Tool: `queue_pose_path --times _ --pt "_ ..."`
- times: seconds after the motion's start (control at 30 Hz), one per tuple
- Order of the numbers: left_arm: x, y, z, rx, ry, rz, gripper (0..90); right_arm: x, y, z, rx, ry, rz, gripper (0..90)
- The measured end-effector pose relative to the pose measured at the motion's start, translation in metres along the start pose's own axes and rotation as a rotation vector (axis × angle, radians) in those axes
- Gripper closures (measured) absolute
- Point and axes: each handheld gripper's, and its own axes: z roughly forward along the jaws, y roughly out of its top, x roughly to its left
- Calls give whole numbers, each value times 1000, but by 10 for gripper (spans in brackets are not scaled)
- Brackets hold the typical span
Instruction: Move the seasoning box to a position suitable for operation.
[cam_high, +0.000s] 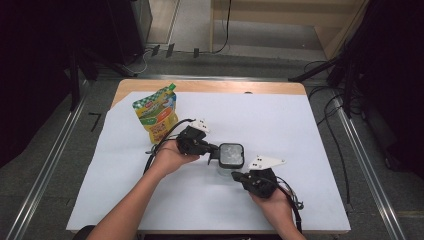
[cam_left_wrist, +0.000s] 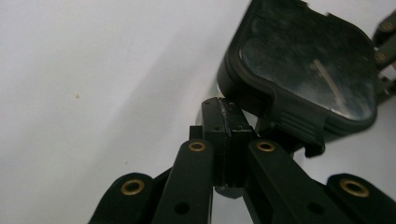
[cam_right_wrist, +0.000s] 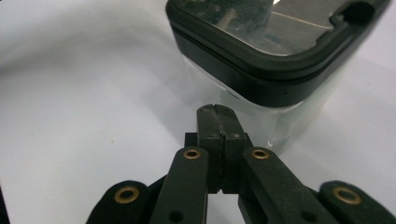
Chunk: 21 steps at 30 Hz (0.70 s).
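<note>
A clear square container (cam_high: 231, 167) with a black-rimmed lid (cam_high: 231, 154) stands mid-table on the white sheet. My left gripper (cam_high: 215, 151) is shut with nothing in it, and its tips rest against the lid's left edge. In the left gripper view its closed tips (cam_left_wrist: 228, 115) sit just under the lid's latch tab (cam_left_wrist: 299, 123). My right gripper (cam_high: 236, 175) is also shut and holds nothing, at the container's near side. In the right gripper view its tips (cam_right_wrist: 215, 113) lie just short of the clear wall (cam_right_wrist: 261, 116), below the lid (cam_right_wrist: 261, 51).
A green and yellow stand-up pouch (cam_high: 156, 114) lies at the back left of the white sheet (cam_high: 280, 120). Cables trail from both grippers toward the table's near edge. Metal rails and cables run along the floor on both sides.
</note>
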Motion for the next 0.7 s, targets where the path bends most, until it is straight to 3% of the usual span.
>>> queue_pose_path --times 0.27,0.37,0.5,0.7 --pt "-14 0 2 20 -42 29 900 -17 0 -8 4 -49 56 900" --pt "-22 1 5 24 -37 39 900 -24 0 -10 -1 -69 72 900" --pt "-26 0 6 16 -26 16 900 -33 -1 -12 -9 -96 92 900" --pt "-32 -4 5 3 -51 -9 900 -39 2 -13 -30 -128 116 900"
